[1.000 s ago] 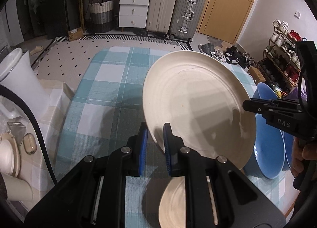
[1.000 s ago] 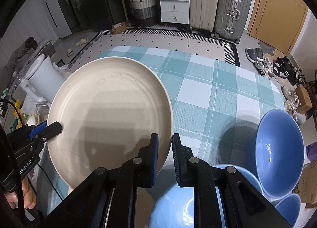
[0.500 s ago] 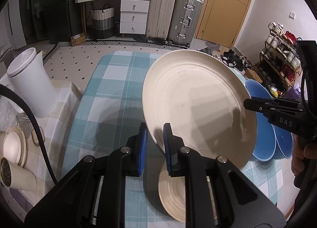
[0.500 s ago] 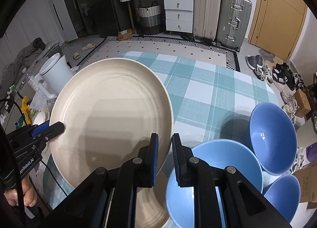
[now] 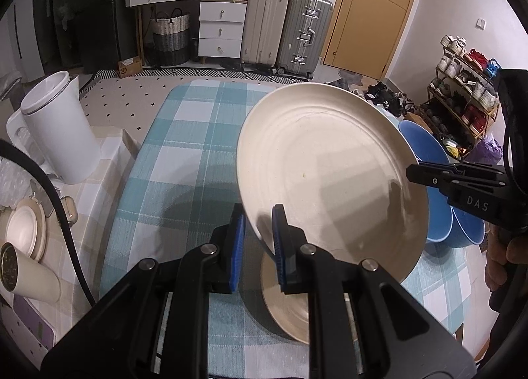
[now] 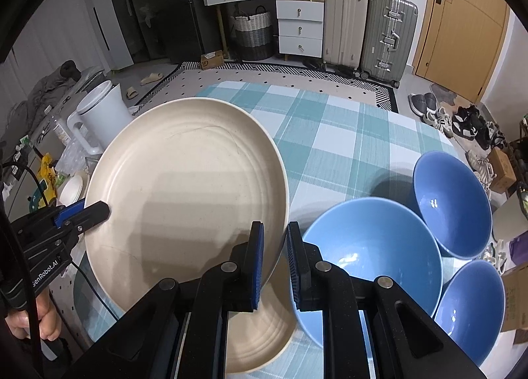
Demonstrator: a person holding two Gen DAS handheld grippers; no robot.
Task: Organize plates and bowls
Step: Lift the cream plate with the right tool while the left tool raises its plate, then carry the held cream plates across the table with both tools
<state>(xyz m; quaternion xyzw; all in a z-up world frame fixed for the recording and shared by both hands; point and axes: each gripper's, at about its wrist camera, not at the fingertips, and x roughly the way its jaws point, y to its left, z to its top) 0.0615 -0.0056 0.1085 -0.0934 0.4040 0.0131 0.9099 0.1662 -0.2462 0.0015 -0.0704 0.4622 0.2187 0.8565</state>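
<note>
A large cream plate [image 5: 330,174] [image 6: 184,194] is held in the air above the checked table, gripped from both sides. My left gripper [image 5: 258,234] is shut on its near-left rim. My right gripper [image 6: 275,247] is shut on its opposite rim; it also shows in the left wrist view [image 5: 425,174]. A second cream plate [image 5: 287,306] [image 6: 260,329] lies on the cloth right below. Three blue bowls [image 6: 369,257] [image 6: 452,207] [image 6: 472,309] stand on the table's right side.
The teal checked tablecloth [image 5: 184,161] covers the table. A white kettle [image 5: 56,128], small cream dishes [image 5: 23,230] and a cup [image 5: 29,276] stand on a side table at left. Suitcases and drawers stand at the back, a shoe rack at right.
Both grippers have lifted the large plate higher. The plate beneath and the blue bowls now show more fully and look farther away.
</note>
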